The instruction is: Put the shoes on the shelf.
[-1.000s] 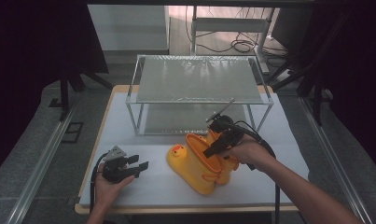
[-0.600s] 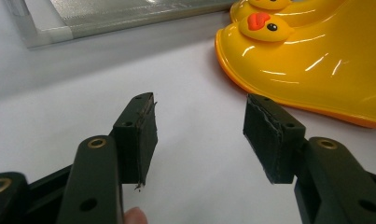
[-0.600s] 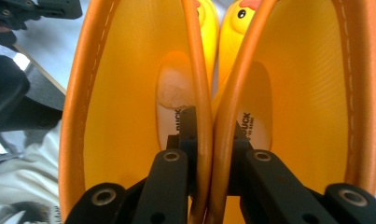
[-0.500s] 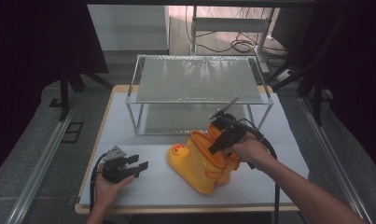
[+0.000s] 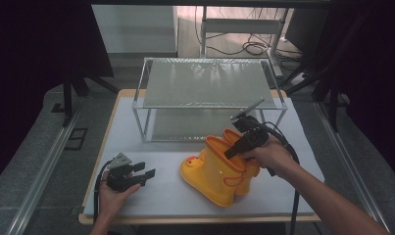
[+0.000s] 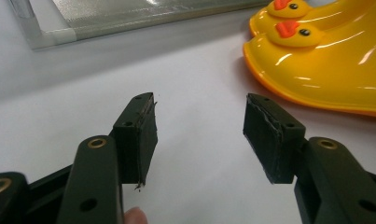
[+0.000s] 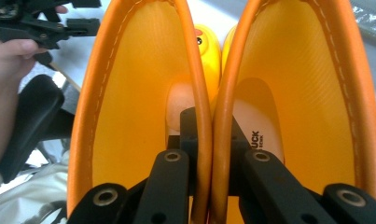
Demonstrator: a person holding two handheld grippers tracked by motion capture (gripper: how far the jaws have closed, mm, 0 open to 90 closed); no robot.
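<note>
On the white table point(image 5: 151, 198) our left gripper point(image 5: 145, 175) rested with jaws apart and empty, while our right gripper point(image 7: 209, 135) had just closed on the touching inner rims of the yellow duck boots point(image 5: 219, 169), pinching the pair together near the wire shelf point(image 5: 205, 105).

Yellow boots point(image 5: 219, 169), orange duck beaks point(image 6: 284, 29)

text: "UCK" in black capitals, first letter cut off by gripper arm | on: pale insole point(image 7: 258, 121) inside right-hand yellow boot point(image 7: 316, 93) | below: smaller print line, unreadable | other views: nothing legible
</note>
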